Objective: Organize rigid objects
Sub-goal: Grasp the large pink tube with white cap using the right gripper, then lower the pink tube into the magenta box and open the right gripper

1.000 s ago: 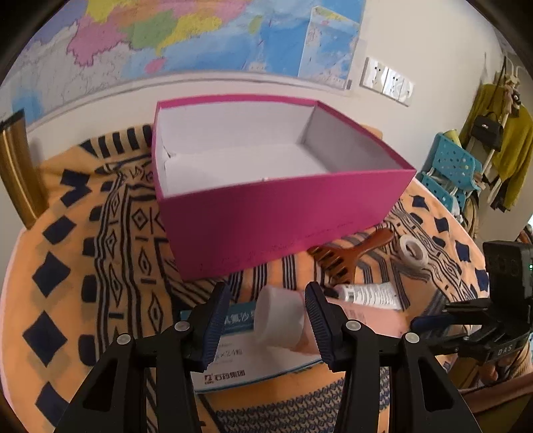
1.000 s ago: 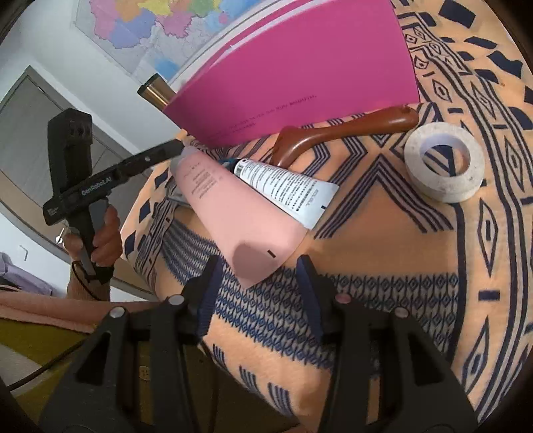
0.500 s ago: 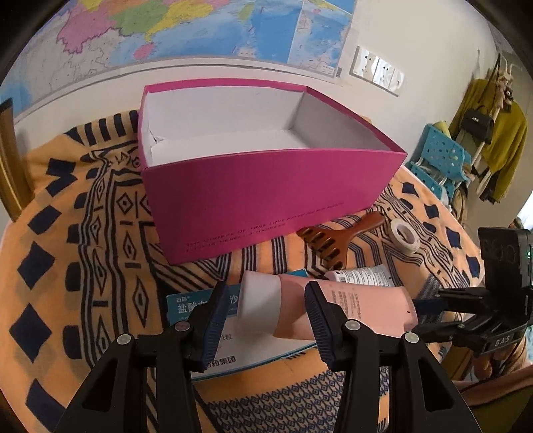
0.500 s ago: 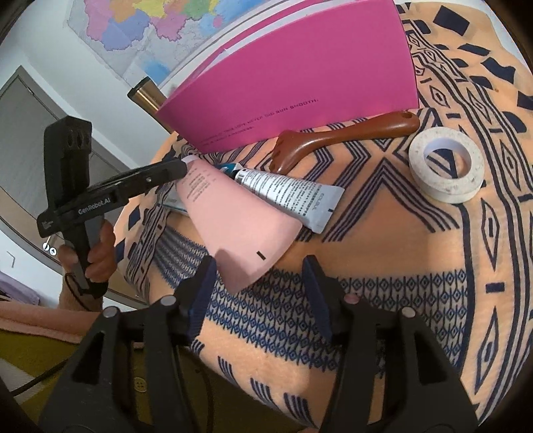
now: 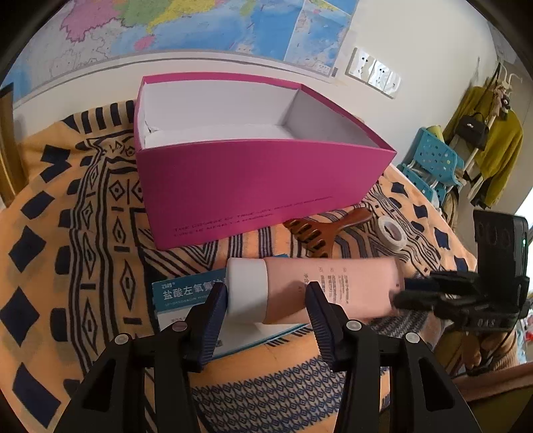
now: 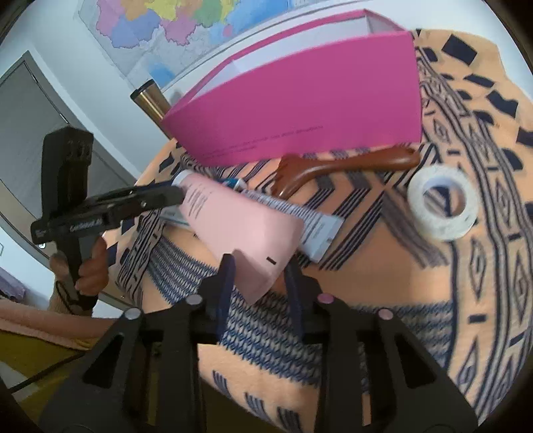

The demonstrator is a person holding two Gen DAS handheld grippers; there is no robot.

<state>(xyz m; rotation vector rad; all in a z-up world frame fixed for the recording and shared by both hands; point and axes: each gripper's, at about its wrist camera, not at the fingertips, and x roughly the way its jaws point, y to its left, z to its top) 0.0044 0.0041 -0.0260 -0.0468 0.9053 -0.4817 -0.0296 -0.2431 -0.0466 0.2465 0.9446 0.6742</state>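
A pink tube (image 5: 333, 286) with a white cap (image 5: 248, 289) hangs level above the cloth, held at both ends. My left gripper (image 5: 266, 299) grips the cap end. My right gripper (image 6: 260, 269) pinches the flat crimped end (image 6: 263, 266); it also shows in the left wrist view (image 5: 416, 293). The open magenta box (image 5: 260, 186) stands behind, empty. A brown wooden comb (image 5: 319, 231), a white tape roll (image 5: 393, 233) and a white printed tube (image 6: 299, 216) lie on the patterned cloth. A blue-white medicine box (image 5: 186, 296) lies under the pink tube.
The table's front edge is close below both grippers. A brass cylinder (image 6: 150, 100) stands left of the box. A blue chair (image 5: 433, 163) and hanging clothes (image 5: 499, 160) are beyond the table at right. A wall map (image 5: 200, 26) is behind.
The pink tube has been lifted and turned level. My right gripper moved in and closed on its flat end. My left gripper rose and pulled back from the magenta box.
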